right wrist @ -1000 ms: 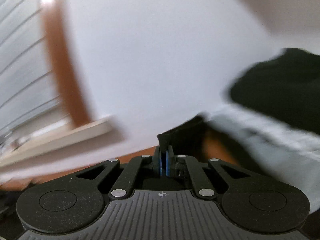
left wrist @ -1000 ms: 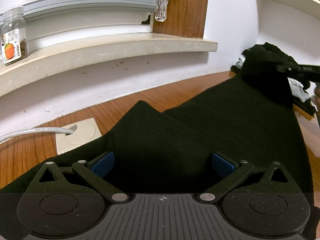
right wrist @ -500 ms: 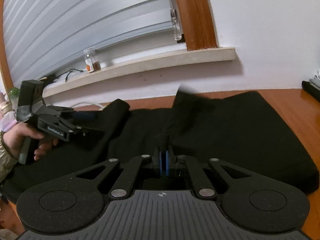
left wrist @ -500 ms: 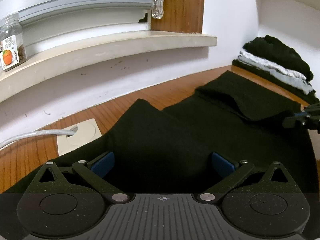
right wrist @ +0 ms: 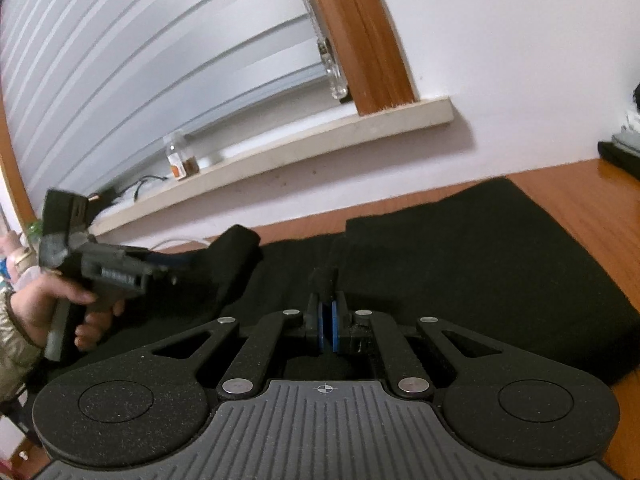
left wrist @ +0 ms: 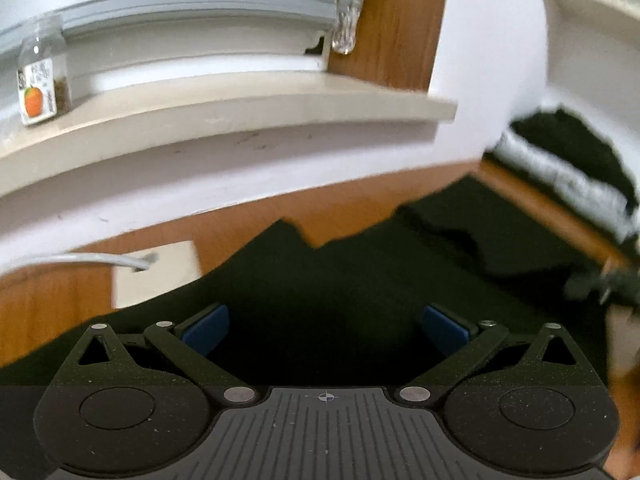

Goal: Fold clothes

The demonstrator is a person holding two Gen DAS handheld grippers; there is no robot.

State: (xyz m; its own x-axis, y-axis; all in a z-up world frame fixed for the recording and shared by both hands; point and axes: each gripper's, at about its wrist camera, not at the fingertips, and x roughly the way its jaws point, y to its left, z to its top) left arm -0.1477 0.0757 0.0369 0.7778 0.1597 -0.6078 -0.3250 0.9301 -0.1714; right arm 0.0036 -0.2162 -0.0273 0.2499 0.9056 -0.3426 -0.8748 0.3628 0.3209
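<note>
While one black garment (right wrist: 460, 264) is spread on the wooden table (right wrist: 580, 196), a pinch of it is clamped in the right gripper (right wrist: 327, 312). One left gripper (left wrist: 326, 324) is held over the cloth, blue pads (left wrist: 206, 326) wide apart. One jar (left wrist: 38, 80) is noted beyond it.

Left tool (left wrist: 326, 330) wide apart above black garment (left wrist: 360, 280) on wooden table (left wrist: 52, 304)

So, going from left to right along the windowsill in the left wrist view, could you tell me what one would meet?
Glass jar with an orange label → bare stretch of sill → clear blind-cord pull hanging above it → wooden window frame.
</note>
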